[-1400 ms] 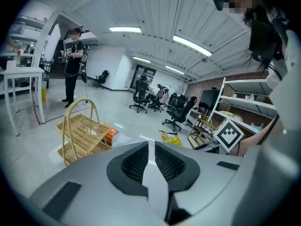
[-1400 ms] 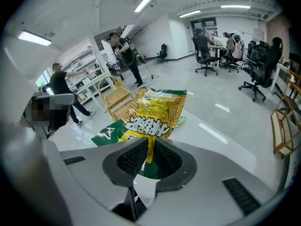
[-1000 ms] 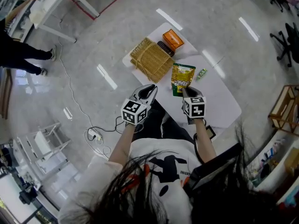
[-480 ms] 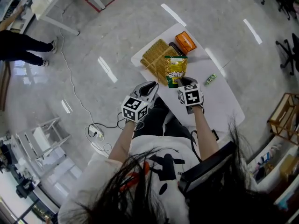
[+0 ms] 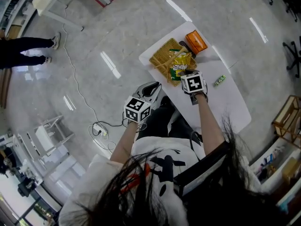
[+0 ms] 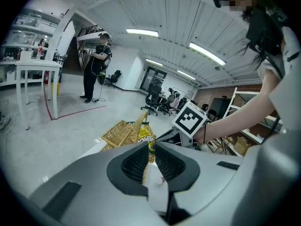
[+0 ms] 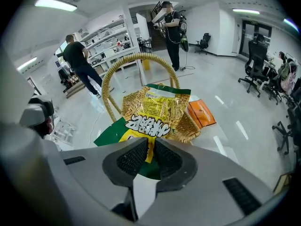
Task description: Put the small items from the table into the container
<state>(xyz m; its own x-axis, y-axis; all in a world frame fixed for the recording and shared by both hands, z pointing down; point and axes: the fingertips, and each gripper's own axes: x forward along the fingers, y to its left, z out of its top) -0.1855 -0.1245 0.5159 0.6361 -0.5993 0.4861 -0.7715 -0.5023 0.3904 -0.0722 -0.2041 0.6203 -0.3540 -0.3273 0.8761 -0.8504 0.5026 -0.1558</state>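
Note:
My right gripper [image 7: 150, 150] is shut on the lower edge of a yellow and green snack bag [image 7: 153, 108]. The bag hangs over the wicker basket [image 7: 190, 126], in front of its arched handle [image 7: 134, 58]. From the head view, the bag [image 5: 180, 65] lies across the basket [image 5: 162, 58] just beyond the right gripper [image 5: 186, 73]. A small green packet [image 5: 219, 81] lies on the white table [image 5: 230, 107]. My left gripper [image 5: 151, 86] hovers off the table's near left corner; its jaws [image 6: 148, 149] stand nearly together with nothing between them.
An orange box [image 5: 196, 41] and a dark item sit behind the basket, the box also showing in the right gripper view [image 7: 202, 113]. Cables [image 5: 96, 131] lie on the floor at left. People stand in the background [image 7: 77, 60]. Office chairs [image 7: 254, 74] stand at right.
My right gripper has carried the snack bag from the table's middle up and left to over the basket. The left gripper has shifted a little toward the table.

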